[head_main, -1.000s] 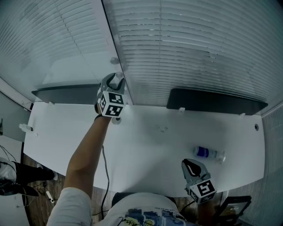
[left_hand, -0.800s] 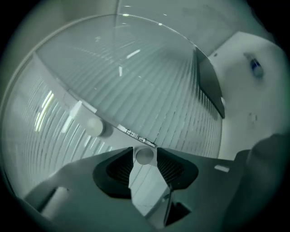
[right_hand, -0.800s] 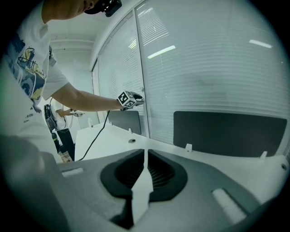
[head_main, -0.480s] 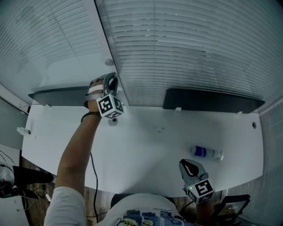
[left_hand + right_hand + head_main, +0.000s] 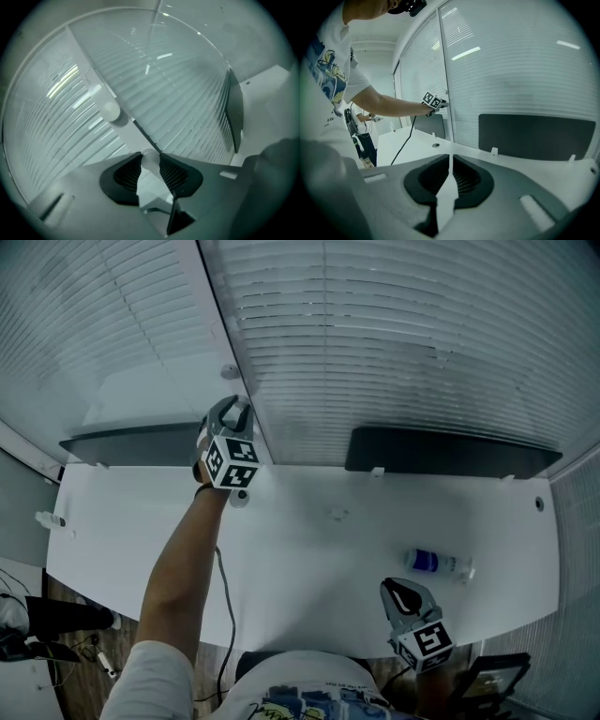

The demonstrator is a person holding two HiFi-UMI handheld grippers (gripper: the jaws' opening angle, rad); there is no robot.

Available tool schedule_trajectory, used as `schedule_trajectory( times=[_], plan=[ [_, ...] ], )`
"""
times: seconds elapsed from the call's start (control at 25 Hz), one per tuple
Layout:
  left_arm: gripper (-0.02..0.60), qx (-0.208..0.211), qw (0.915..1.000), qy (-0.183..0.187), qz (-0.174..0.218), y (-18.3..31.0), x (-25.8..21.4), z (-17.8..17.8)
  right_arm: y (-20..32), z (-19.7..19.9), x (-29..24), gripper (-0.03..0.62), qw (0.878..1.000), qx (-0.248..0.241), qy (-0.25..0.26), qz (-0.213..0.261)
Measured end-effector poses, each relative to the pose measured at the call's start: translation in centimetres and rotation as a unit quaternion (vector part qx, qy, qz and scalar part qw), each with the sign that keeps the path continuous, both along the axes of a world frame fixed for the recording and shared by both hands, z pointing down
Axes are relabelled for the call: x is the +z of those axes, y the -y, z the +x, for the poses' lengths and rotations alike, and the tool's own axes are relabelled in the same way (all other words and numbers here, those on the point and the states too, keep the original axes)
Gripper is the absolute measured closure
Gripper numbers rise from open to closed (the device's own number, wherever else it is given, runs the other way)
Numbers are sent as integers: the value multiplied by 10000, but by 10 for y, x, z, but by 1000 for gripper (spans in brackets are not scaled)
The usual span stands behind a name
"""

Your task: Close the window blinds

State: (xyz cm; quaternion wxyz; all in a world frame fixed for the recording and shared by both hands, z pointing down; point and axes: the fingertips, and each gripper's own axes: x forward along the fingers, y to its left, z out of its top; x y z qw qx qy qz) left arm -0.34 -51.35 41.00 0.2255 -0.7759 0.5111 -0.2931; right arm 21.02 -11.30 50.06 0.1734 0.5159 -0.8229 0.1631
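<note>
You pinch the small, hard, slick knob (image 5: 150,160) at 11 o'clock, left gripper (image 5: 151,153) jaws just closing on its sides; right gripper (image 5: 452,155) closed, empty.

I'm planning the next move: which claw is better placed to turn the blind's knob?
Left. The left claw has just been closing onto the knob on the window frame; the right claw sits shut, low by the desk edge.
</note>
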Motion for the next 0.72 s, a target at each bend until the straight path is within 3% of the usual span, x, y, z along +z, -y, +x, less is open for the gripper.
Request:
schedule_trajectory(
  times=[0.2,0.32,0.4,0.56,0.72],
  plan=[
    [454,-281,9961,-813,-212,1,-4,-2,-1,0,2,580,10000,-4,63,-26],
    [454,-408,9872,-1475,-452,2,-5,-5,-1,-2,1,580,10000,-16,74,-24],
    [454,-517,9747,-2073,-658,2,-5,-7,0,-2,0,580,10000,-23,52,-1],
    [454,-685,9415,-3105,-1116,3,-4,-9,0,-1,0,580,10000,-2,58,12],
    [454,-748,9019,-3970,-1529,6,-2,-12,-1,0,0,580,10000,13,57,-1]
  ],
)
